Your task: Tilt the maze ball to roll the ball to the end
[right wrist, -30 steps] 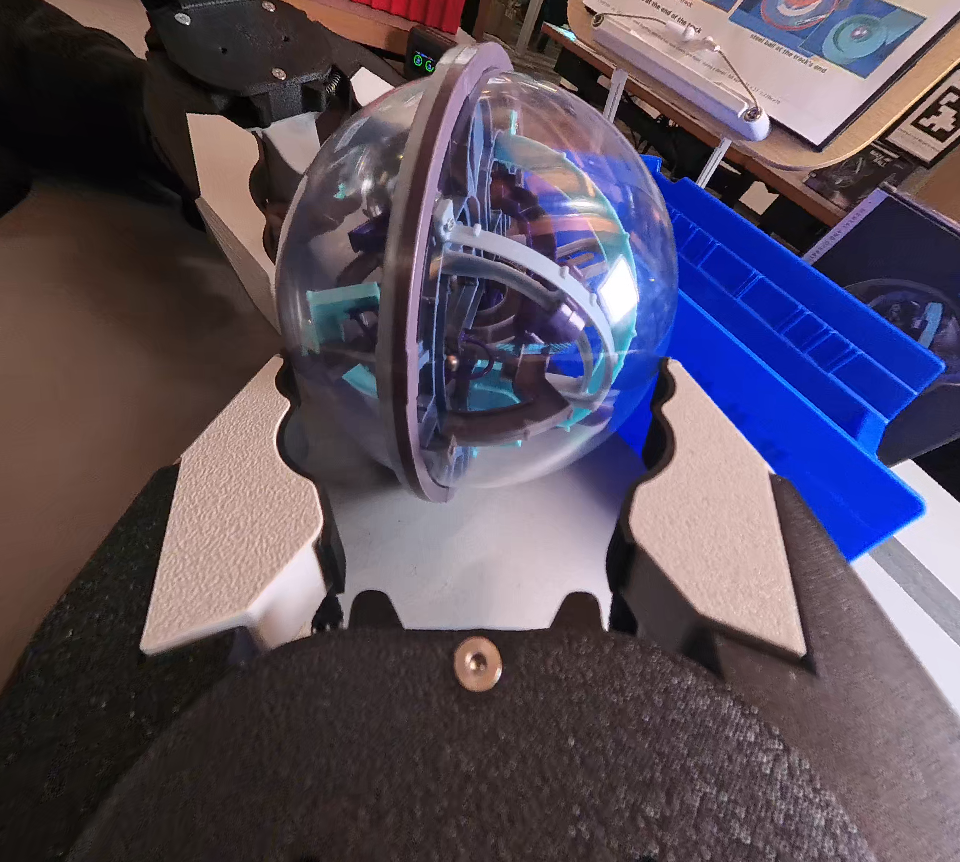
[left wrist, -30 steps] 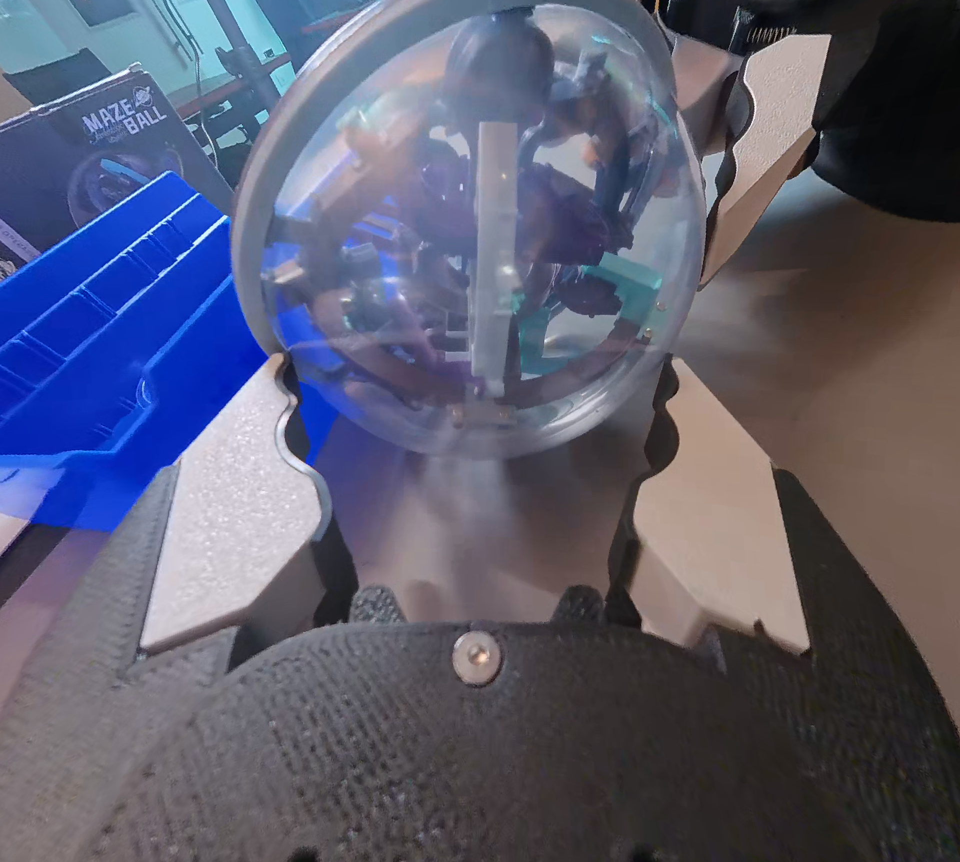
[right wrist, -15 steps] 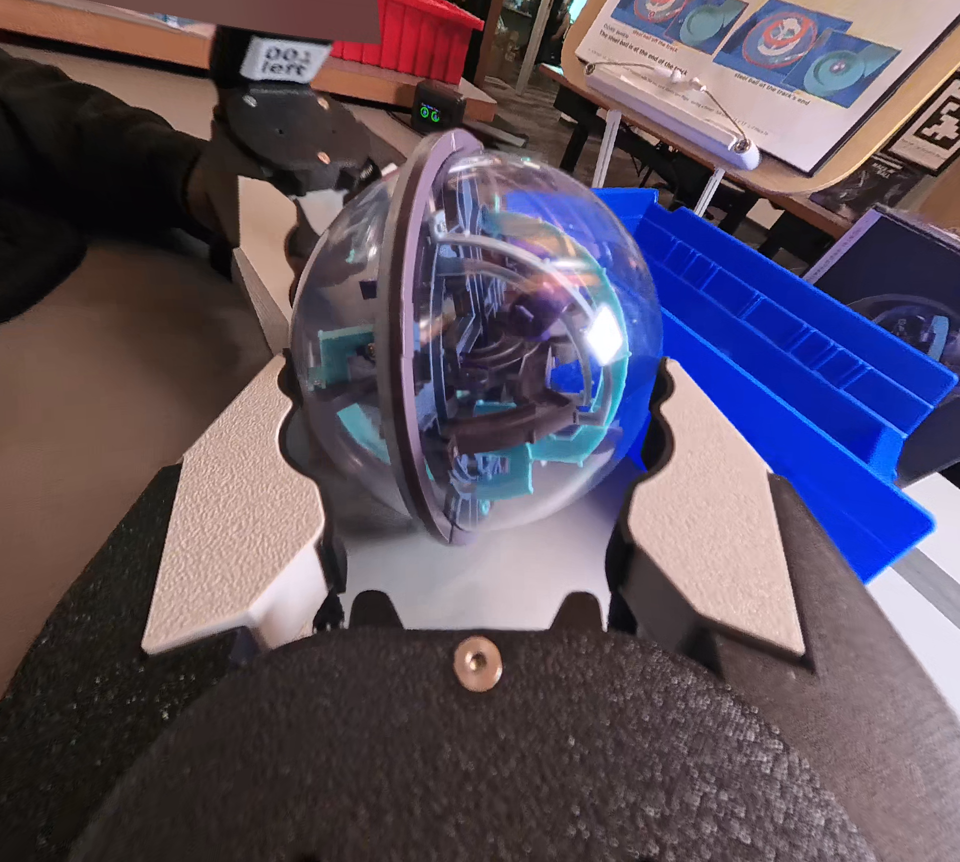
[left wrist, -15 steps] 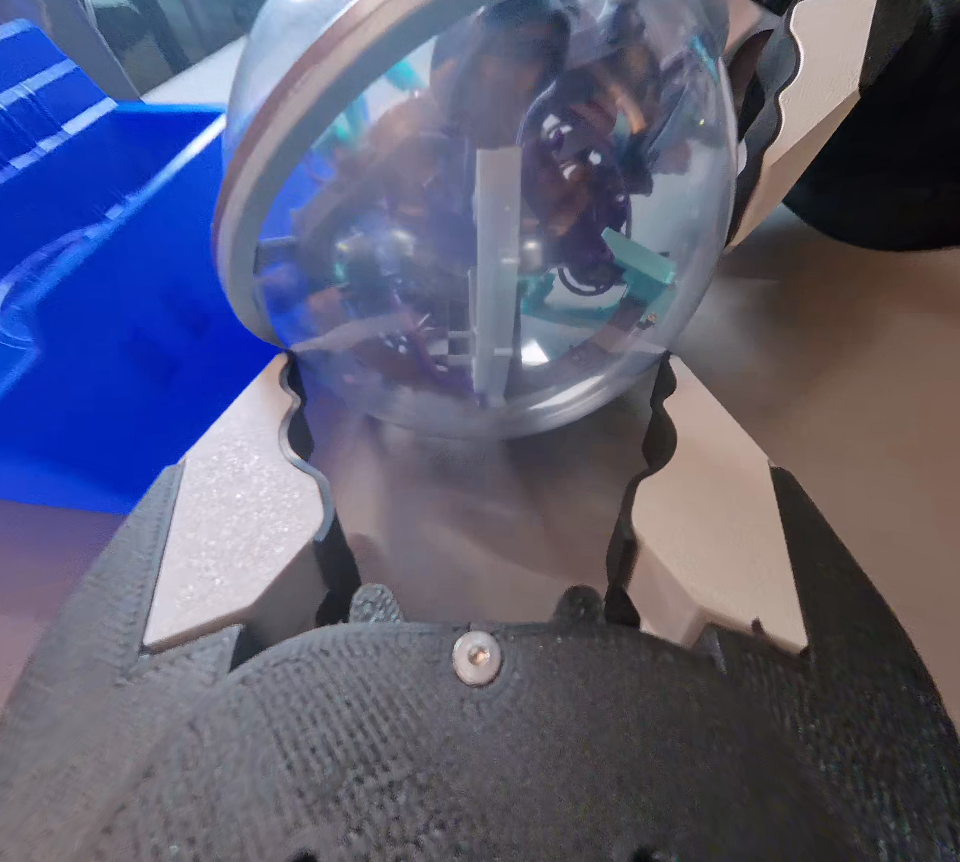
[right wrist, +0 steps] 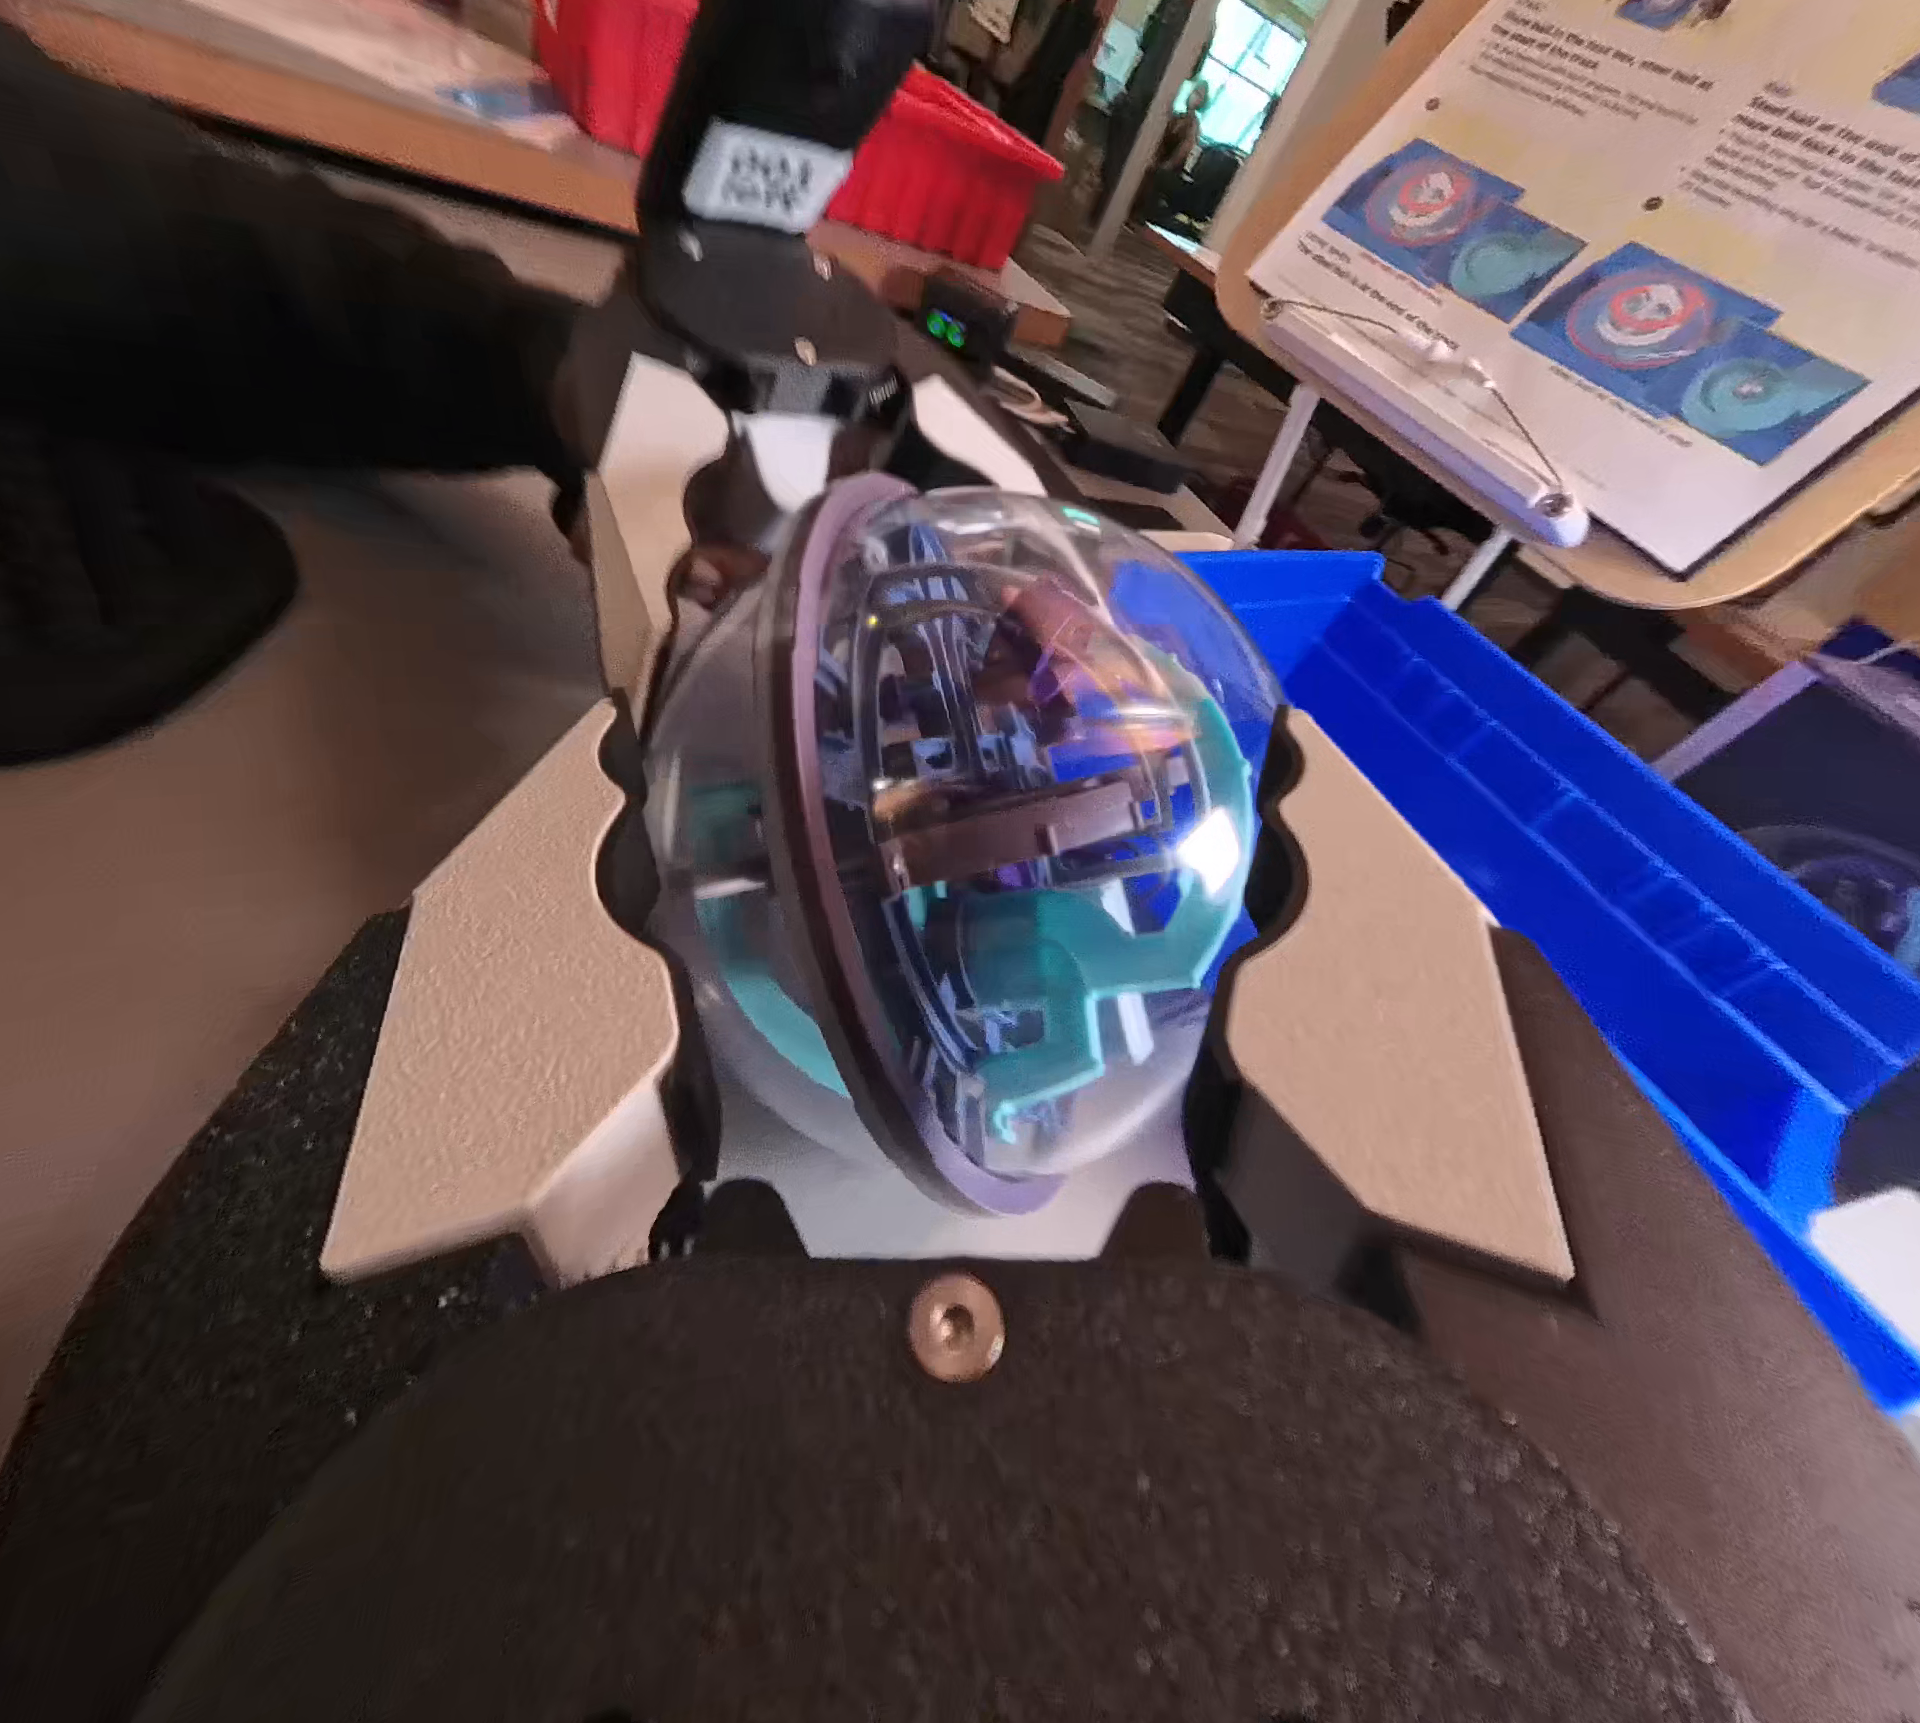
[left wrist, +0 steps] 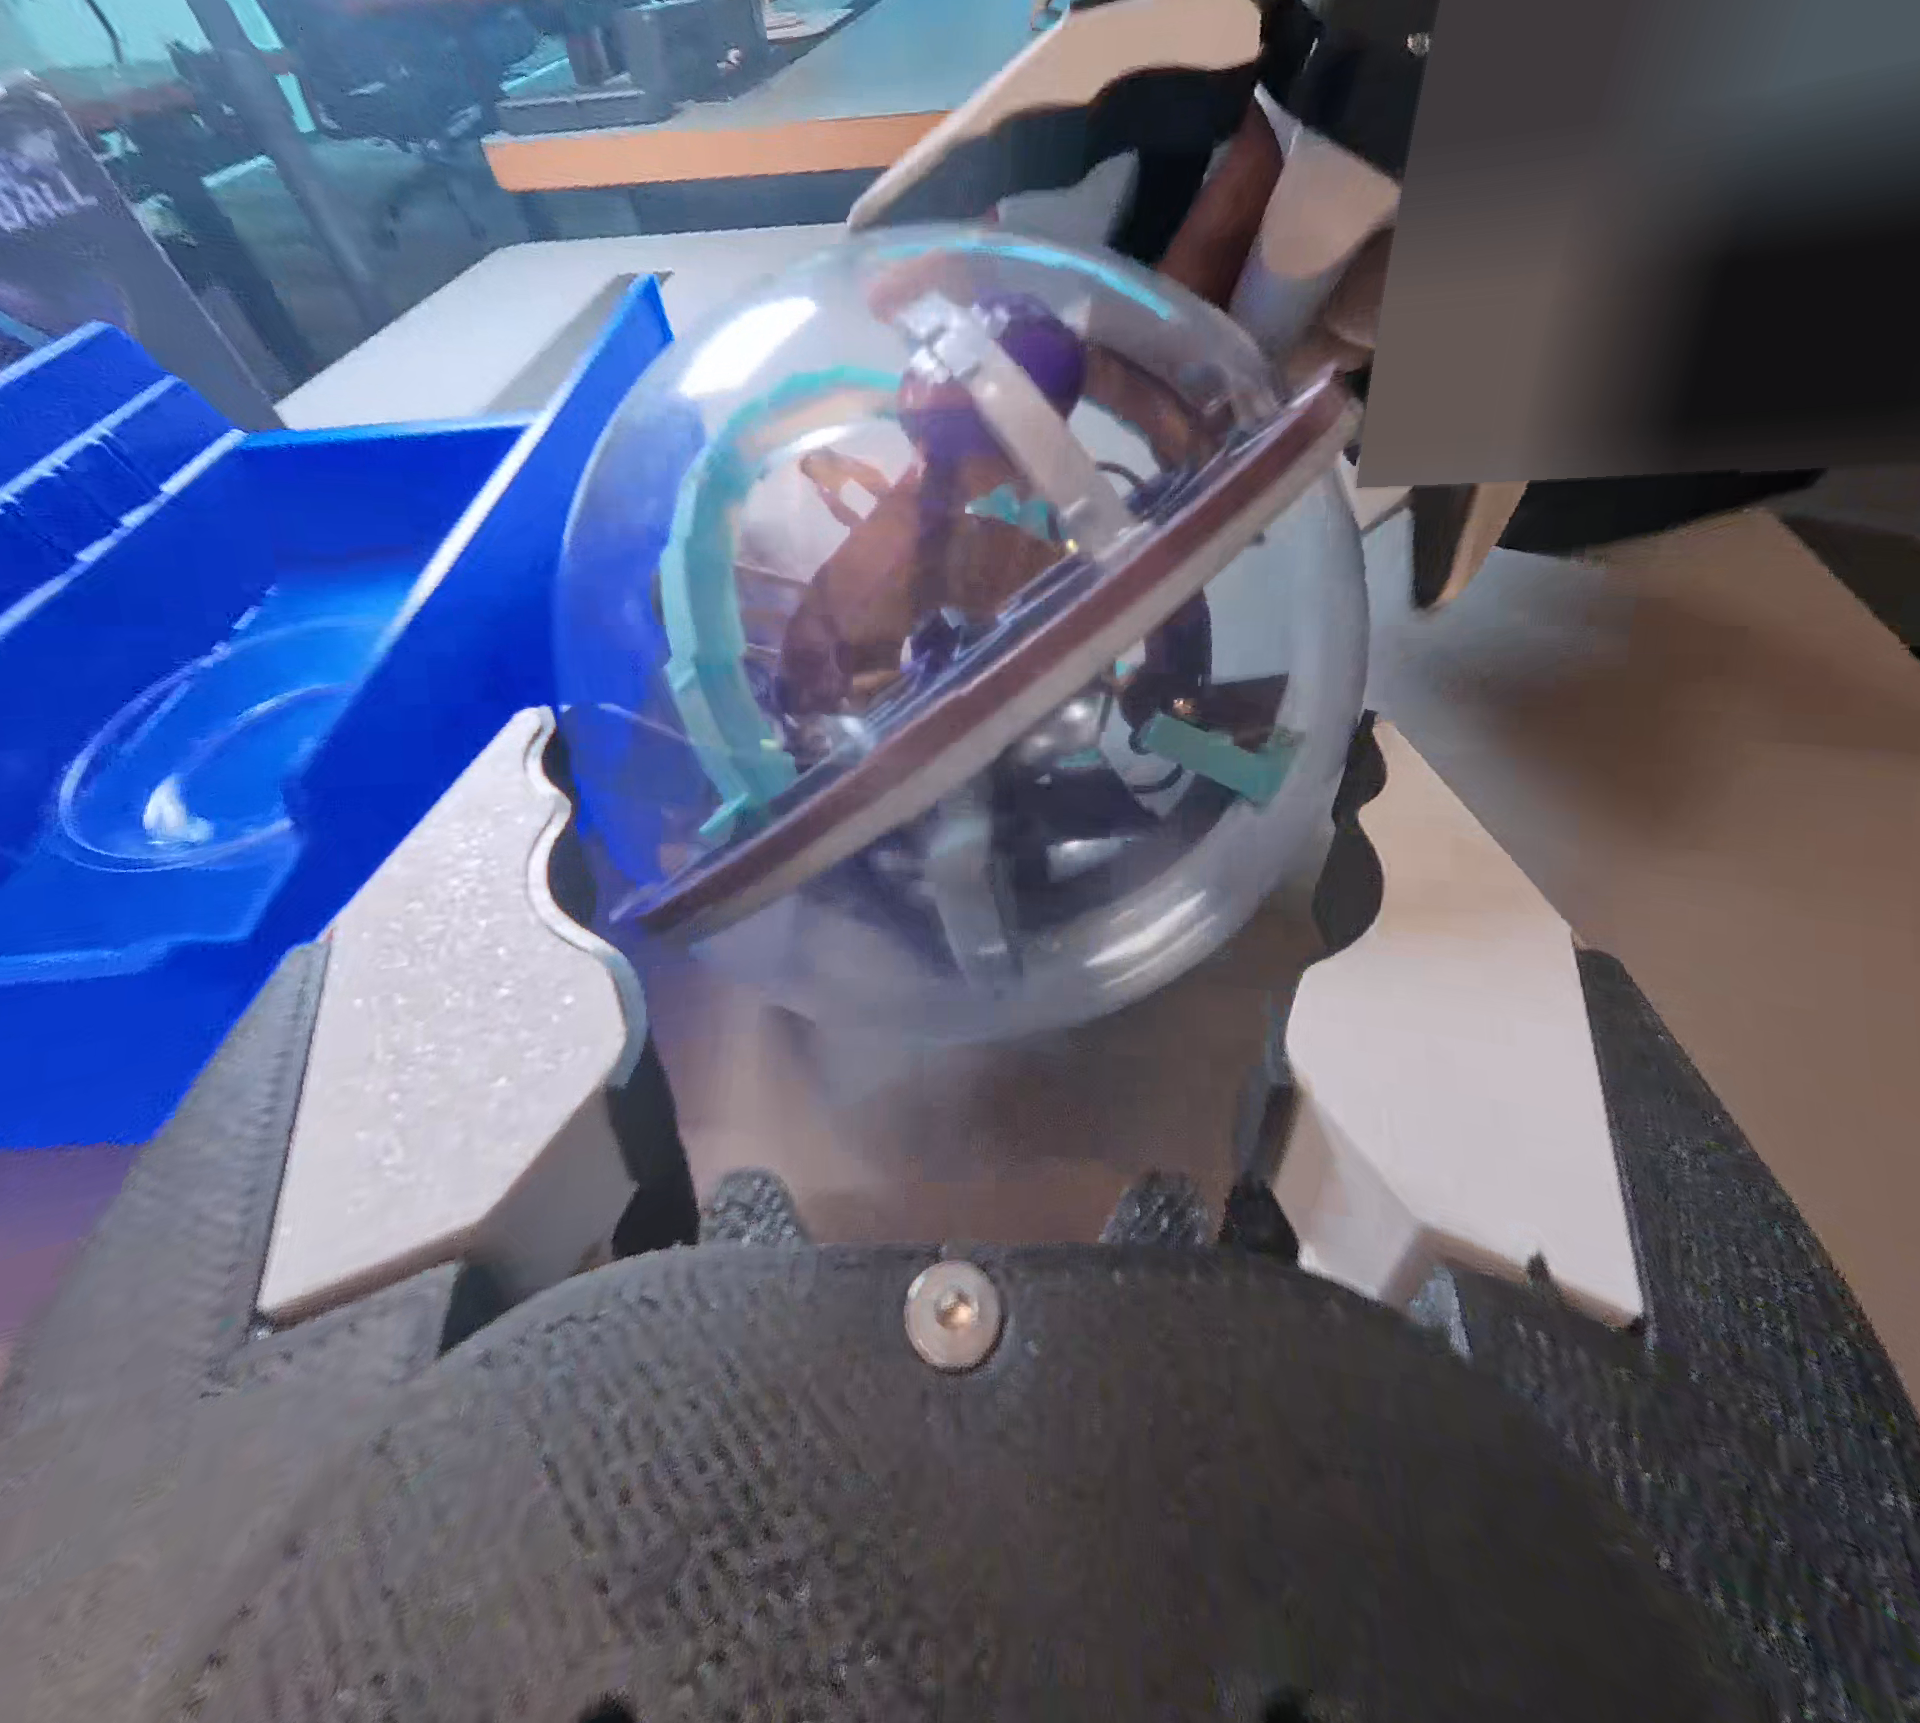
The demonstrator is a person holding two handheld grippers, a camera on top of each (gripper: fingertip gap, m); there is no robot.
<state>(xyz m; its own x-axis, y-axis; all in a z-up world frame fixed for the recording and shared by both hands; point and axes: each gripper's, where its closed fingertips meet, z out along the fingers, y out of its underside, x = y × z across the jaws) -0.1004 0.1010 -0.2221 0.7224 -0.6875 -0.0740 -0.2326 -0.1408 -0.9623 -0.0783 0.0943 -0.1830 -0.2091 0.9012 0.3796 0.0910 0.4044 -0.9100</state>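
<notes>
Item: maze ball point(left wrist: 956, 634), clear sphere, centre of both wrist views, held off the surface point(left wrist: 1662, 738) between my two tools.

Left gripper point(left wrist: 956, 832): jaws clamped on the sphere's lower flanks.

Right gripper point(right wrist: 951, 842): jaws likewise clamped on the sphere, from the opposite side.

Governing relation: the equator ring point(left wrist: 987, 686) runs lower left to upper right in the left view and near upright in the right view.

Small steel ball: I cannot pick it out.

Adjacent: blue bin point(left wrist: 208, 686), left of frame.
</notes>
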